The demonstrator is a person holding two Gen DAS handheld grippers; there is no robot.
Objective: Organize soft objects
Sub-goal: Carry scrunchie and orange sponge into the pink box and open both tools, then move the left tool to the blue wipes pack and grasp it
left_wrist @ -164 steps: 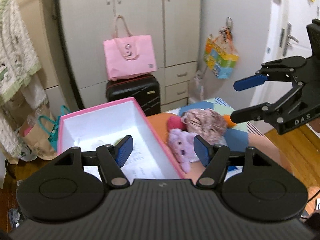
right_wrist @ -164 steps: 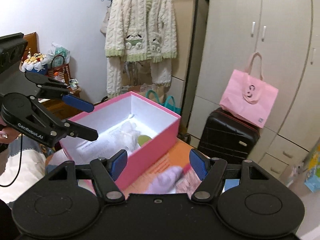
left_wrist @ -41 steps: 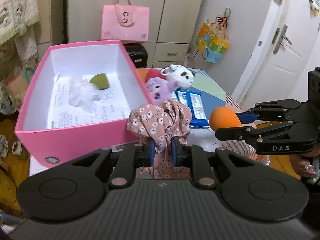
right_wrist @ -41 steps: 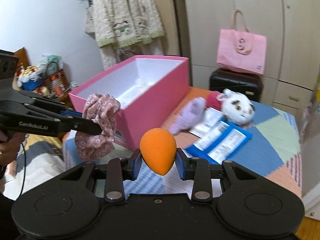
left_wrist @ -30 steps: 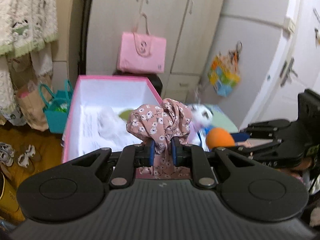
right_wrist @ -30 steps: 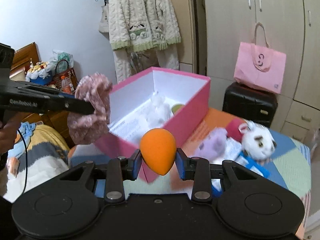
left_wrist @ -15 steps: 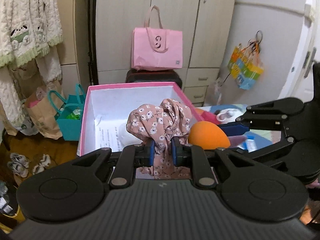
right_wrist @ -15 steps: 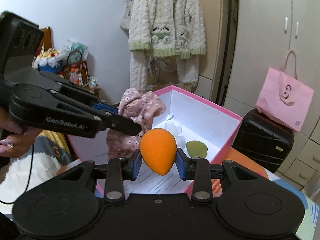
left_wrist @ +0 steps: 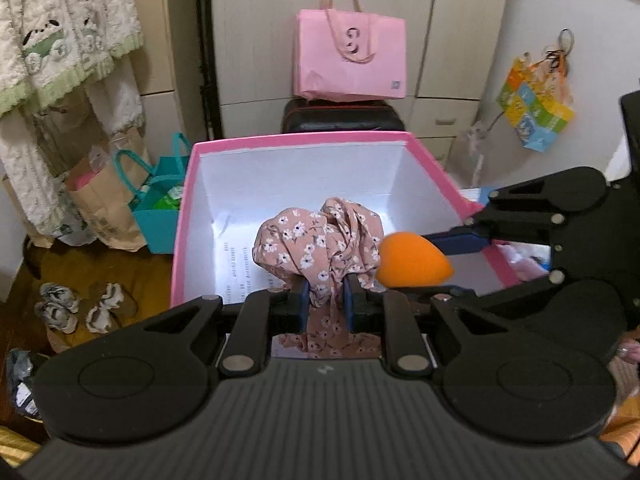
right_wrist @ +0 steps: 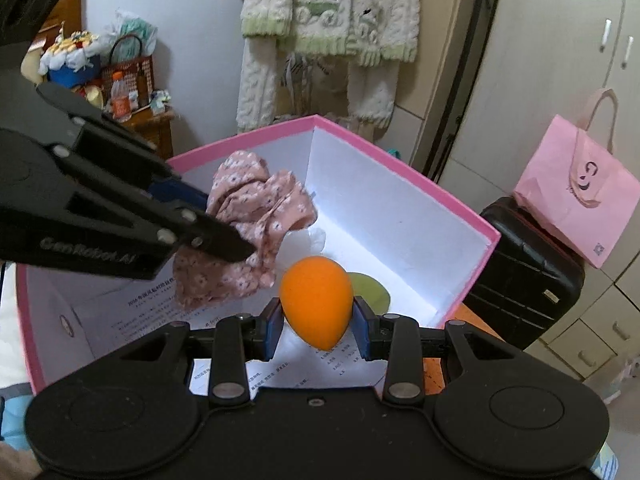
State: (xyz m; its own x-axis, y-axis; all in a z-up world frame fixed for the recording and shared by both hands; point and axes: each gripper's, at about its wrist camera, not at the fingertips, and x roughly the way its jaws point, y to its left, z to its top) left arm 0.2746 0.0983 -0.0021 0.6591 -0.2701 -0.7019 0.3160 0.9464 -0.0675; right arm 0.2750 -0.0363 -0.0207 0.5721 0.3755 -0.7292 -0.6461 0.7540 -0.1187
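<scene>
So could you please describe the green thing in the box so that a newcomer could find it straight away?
Start at the big pink box with white walls. On its paper-lined floor, towards the right-hand wall, lies a small olive-green sponge, half hidden behind the orange sponge held in the right tongs. It is the only green thing in there.

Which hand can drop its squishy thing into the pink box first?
Probably the left gripper: its floral cloth hangs over the middle of the pink box. The right gripper holds the orange sponge nearer the rim.
</scene>
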